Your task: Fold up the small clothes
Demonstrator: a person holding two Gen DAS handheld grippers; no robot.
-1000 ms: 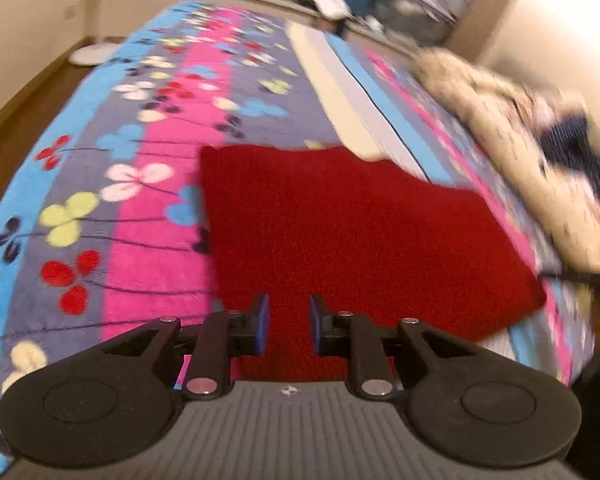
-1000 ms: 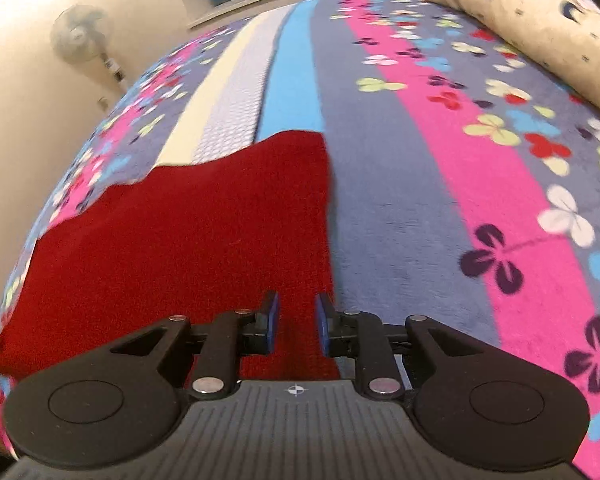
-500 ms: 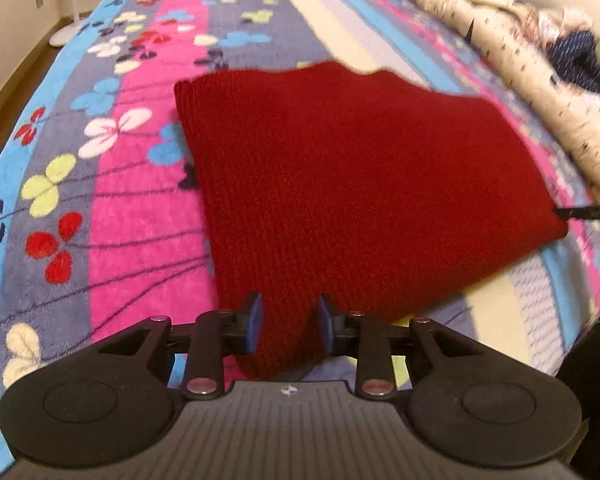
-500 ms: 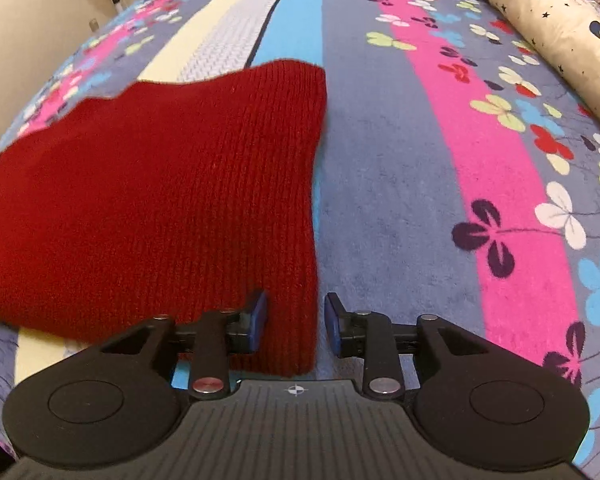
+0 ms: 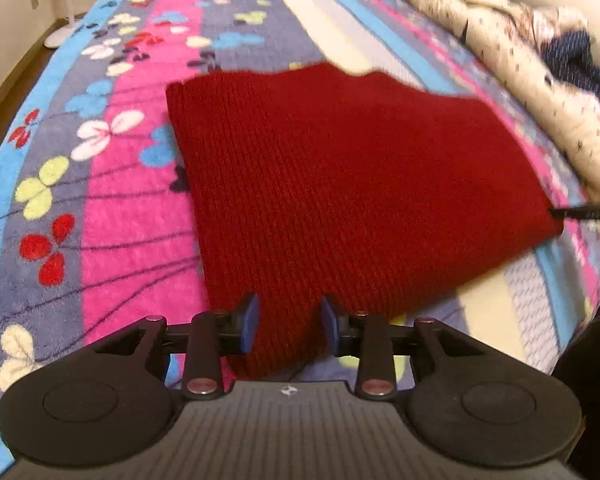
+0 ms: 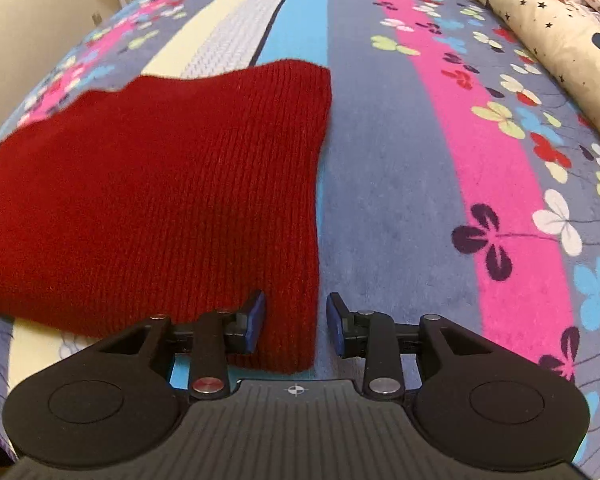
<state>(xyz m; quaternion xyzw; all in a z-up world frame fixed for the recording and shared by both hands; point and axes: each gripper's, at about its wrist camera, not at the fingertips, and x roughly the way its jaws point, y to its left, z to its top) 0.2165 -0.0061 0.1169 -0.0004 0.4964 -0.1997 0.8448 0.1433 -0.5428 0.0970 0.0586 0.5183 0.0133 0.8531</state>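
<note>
A dark red knitted garment (image 5: 340,184) lies flat on the flowered bedspread (image 5: 112,208). It also shows in the right wrist view (image 6: 172,200). My left gripper (image 5: 288,322) is open, with the garment's near left corner between its fingers. My right gripper (image 6: 296,320) is open over the garment's near right corner, which lies between its fingers. A tip of the right gripper (image 5: 580,213) shows at the garment's right corner in the left wrist view.
A rolled cream quilt with small stars (image 6: 548,28) lies along the right side of the bed, with dark blue clothes (image 5: 580,56) on it. A white standing fan (image 5: 62,4) stands on the floor at the far left.
Both grippers have opened wider and let the garment down flat on the bed; they were nearly shut on its corners a second ago.
</note>
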